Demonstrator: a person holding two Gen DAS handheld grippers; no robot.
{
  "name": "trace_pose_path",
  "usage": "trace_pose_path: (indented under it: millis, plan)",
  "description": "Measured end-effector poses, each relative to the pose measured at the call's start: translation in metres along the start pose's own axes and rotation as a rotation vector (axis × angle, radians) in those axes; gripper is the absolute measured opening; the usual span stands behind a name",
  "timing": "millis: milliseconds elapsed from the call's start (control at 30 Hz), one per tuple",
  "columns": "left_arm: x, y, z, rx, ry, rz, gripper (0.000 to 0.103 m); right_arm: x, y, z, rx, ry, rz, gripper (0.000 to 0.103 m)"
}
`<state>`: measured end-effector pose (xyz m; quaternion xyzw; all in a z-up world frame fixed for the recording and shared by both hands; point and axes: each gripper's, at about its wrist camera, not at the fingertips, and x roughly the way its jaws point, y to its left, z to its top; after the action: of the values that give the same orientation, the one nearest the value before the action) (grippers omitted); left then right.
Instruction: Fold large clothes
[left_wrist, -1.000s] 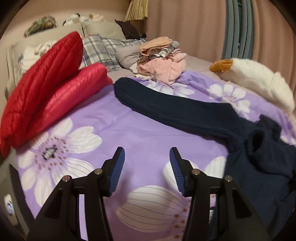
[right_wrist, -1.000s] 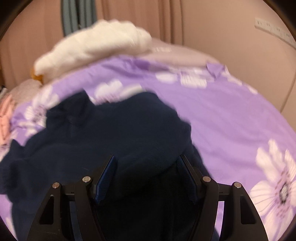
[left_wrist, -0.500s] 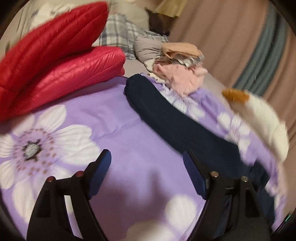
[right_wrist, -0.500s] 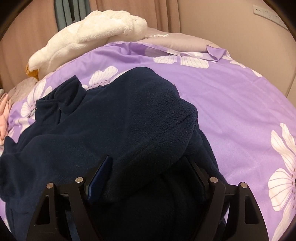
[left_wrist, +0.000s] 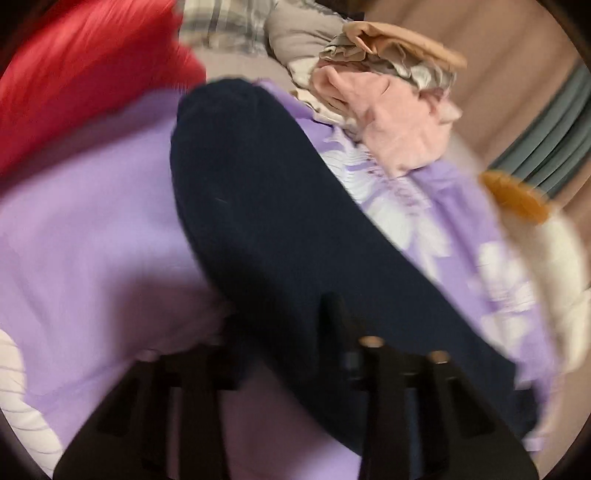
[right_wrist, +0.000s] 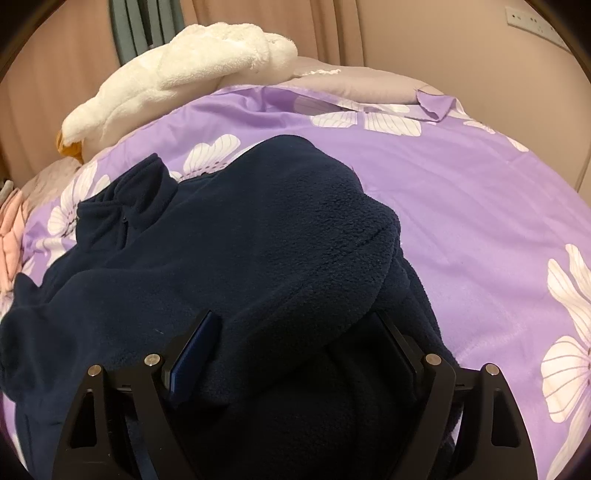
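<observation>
- We see a navy fleece garment (right_wrist: 236, 258) spread on the purple flowered bedcover (right_wrist: 480, 206); its long sleeve (left_wrist: 266, 206) stretches away across the bed toward a heap of pink and beige clothes (left_wrist: 391, 110).
- Our left gripper (left_wrist: 284, 332) sits at the near part of that sleeve. Its jaws have just clamped together, and the dark fabric runs between the fingers, so we read it as clenched on the sleeve, though the picture is blurred.
- Our right gripper (right_wrist: 295, 354) has its jaws spread wide; they have just been opening. A thick fold of the fleece bulges between the fingers (right_wrist: 195, 347), and we cannot tell whether the pads press on it.
- A red quilted jacket (left_wrist: 81, 74) lies to the left of the sleeve, apart from it.
- A white plush toy (right_wrist: 177, 81) rests along the bed's far edge, beyond the garment.
</observation>
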<state>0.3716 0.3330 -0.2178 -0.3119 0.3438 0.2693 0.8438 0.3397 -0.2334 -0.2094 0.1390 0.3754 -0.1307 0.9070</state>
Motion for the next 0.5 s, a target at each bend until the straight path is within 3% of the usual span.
trace_pose_path:
  millis: [67, 167, 267, 333, 500]
  plan:
    - [-0.005, -0.015, -0.006, 0.058, -0.048, 0.067, 0.015, 0.000, 0.000, 0.000, 0.000, 0.000, 0.000, 0.083]
    - [-0.020, -0.033, -0.013, 0.148, -0.123, 0.151, 0.012, 0.000, -0.001, 0.000, 0.006, -0.002, 0.008, 0.083]
    - [-0.054, -0.066, -0.025, 0.324, -0.252, 0.205, 0.012, -0.005, -0.010, 0.000, 0.048, -0.022, 0.059, 0.083]
    - [-0.081, -0.081, -0.030, 0.347, -0.273, 0.139, 0.012, -0.013, -0.022, 0.001, 0.103, -0.057, 0.072, 0.076]
    - [-0.157, -0.137, -0.061, 0.446, -0.376, 0.061, 0.012, -0.049, -0.068, -0.004, 0.275, -0.179, -0.001, 0.075]
